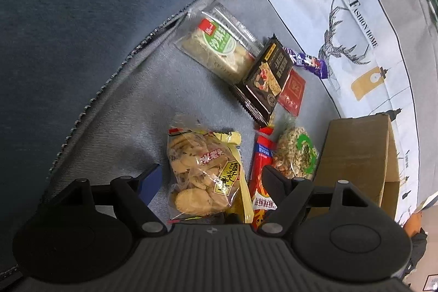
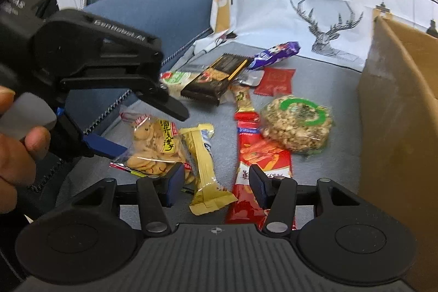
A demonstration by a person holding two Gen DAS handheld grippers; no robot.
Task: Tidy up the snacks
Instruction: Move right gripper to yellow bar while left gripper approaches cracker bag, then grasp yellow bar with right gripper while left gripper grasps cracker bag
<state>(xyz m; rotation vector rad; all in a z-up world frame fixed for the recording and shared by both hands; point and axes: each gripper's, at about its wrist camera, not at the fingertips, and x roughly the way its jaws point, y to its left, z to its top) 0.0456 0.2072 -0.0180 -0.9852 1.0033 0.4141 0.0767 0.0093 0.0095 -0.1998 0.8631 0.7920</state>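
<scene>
My left gripper [image 1: 209, 178] has its jaws spread wide and empty, hovering over a clear bag of small round biscuits [image 1: 199, 171] that lies between its fingers on the grey cloth [image 1: 131, 111]. My right gripper [image 2: 216, 184] is also spread apart and holds nothing; a yellow wrapped bar [image 2: 205, 168] lies between its fingers, and a long red snack packet [image 2: 260, 163] runs under its right finger. In the right wrist view the left gripper [image 2: 153, 125] comes in from the left, held by my hand [image 2: 16, 138], its lower blue pad just beside the biscuit bag [image 2: 153, 147]. Past the red packet sits a round puffed-grain cake with a green ring label [image 2: 297, 122], near a cardboard box [image 2: 397, 127] that stands at the right. Farther off lie a black cracker packet [image 2: 216, 78], a clear-wrapped pale cake with a green and red label [image 1: 219, 48], a small red sachet [image 2: 275, 81] and a purple wrapper [image 2: 275, 52], clustered and partly overlapping. Behind them rises a white fabric panel printed with a stag's head and the words "Fashion Home" [image 2: 327, 18]. A blue upholstered surface [image 1: 95, 4] lies beyond the cloth's zipped edge.
</scene>
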